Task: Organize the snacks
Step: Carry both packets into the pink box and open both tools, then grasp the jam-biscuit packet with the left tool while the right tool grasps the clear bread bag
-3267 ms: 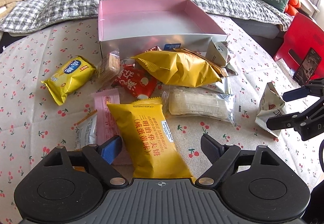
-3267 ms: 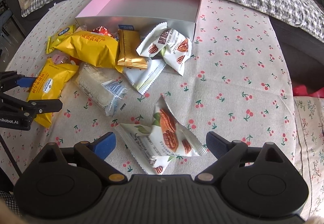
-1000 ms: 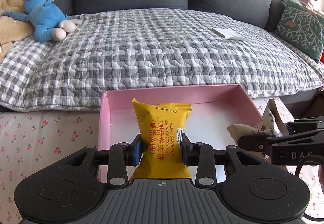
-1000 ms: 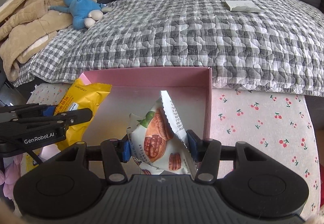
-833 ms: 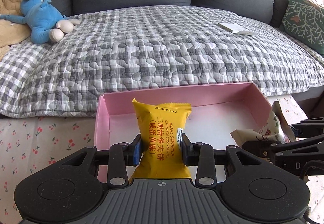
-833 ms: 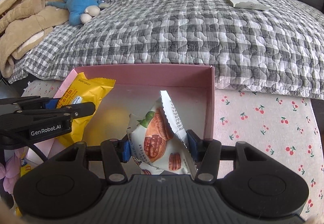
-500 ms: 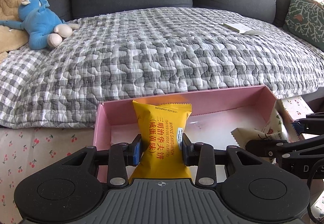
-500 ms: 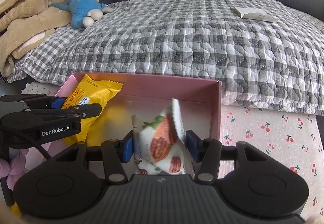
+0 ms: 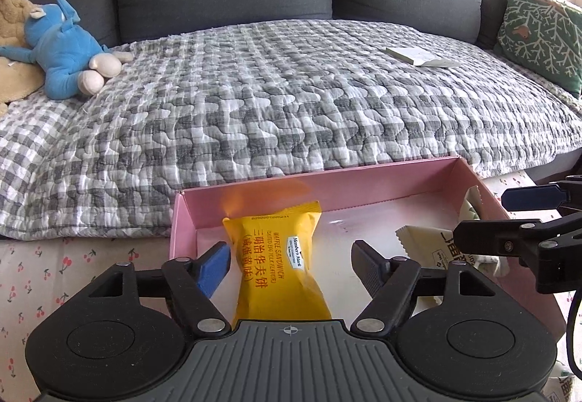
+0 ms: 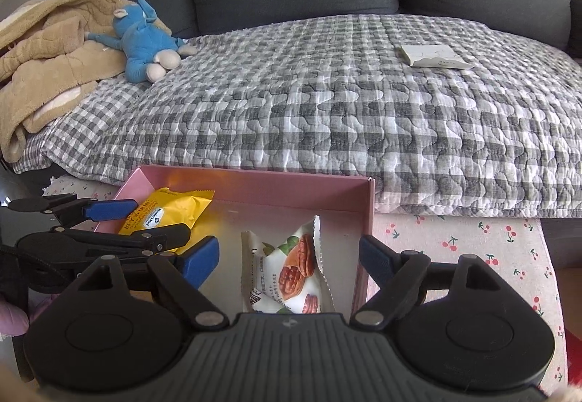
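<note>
The pink box [image 9: 327, 185] stands open on the cherry-print table. My left gripper [image 9: 291, 258] is open above its left end, and the yellow waffle sandwich pack [image 9: 278, 265] lies free between the fingers inside the box. My right gripper [image 10: 289, 254] is open above the right end, and the white pecan snack pack [image 10: 291, 274] lies free inside the box [image 10: 291, 189]. The yellow pack [image 10: 163, 214] and the left gripper [image 10: 152, 224] show in the right wrist view. The right gripper [image 9: 491, 214] and the white pack [image 9: 433, 249] show in the left wrist view.
A grey sofa with a checked quilt [image 9: 291, 93] rises right behind the box. A blue plush toy [image 9: 62, 45] and a tan blanket [image 10: 40, 56] lie on its left. A white booklet [image 9: 422, 56] lies on the quilt and a green cushion [image 9: 538, 35] at the right.
Both grippers have opened and let go of their packs, which dropped into the pink box. Before that, both carried the packs from the table up over the box.
</note>
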`<state>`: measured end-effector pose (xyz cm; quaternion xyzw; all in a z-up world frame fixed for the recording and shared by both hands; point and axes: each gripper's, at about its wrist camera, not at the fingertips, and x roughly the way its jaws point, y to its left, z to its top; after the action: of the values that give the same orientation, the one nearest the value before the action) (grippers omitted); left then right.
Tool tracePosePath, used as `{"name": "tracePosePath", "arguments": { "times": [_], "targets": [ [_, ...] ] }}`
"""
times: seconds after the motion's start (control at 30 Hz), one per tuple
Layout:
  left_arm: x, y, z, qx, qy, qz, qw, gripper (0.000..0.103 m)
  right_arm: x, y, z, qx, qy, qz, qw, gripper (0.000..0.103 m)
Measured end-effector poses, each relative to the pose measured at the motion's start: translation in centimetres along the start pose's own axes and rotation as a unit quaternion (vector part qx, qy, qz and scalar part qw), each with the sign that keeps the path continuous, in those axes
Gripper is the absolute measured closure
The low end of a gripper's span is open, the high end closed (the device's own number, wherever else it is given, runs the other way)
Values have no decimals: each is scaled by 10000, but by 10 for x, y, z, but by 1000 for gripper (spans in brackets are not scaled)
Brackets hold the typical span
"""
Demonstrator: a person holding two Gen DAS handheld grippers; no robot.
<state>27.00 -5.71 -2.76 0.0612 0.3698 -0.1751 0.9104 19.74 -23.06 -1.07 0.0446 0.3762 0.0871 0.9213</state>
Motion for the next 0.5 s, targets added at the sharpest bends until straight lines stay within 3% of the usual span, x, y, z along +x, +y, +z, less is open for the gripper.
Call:
{"name": "tracePosePath", "arguments": {
  "times": [0.5],
  "targets": [
    [-73,3,-16,-100,-120,-110,9998,11,-59,14,-17,106,-54,-90,9999,8]
  ]
}}
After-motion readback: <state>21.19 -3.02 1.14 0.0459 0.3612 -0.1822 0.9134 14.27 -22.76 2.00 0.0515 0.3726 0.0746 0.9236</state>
